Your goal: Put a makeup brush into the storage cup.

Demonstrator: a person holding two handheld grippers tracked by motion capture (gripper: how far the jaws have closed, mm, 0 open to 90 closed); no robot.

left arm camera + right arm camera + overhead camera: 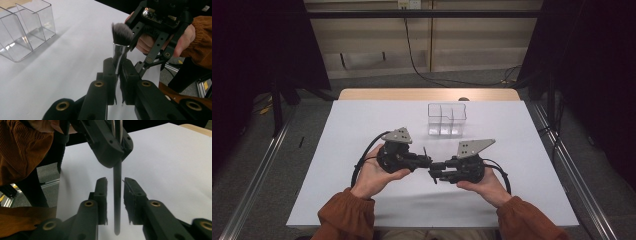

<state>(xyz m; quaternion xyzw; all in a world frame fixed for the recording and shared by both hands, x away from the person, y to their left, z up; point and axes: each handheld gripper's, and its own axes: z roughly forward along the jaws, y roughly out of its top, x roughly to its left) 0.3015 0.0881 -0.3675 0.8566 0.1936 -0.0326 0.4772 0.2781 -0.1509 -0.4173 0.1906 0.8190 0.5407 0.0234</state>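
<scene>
A makeup brush with a grey bristle head (121, 33), a silver ferrule and a dark handle (117, 195) is held above the white table. My left gripper (119, 62) is shut on the ferrule, with the bristles poking out past its jaws. In the high view the two grippers meet tip to tip at mid-table, left gripper (427, 161) and right gripper (434, 172). My right gripper (115, 182) has its jaws on either side of the handle. A narrow gap shows on each side, so its pads do not press it.
A clear plastic organiser (447, 120) with several compartments stands empty behind the grippers, toward the table's far edge. The white tabletop (362, 130) stretches bare to both sides. Metal rails and dark floor flank the table.
</scene>
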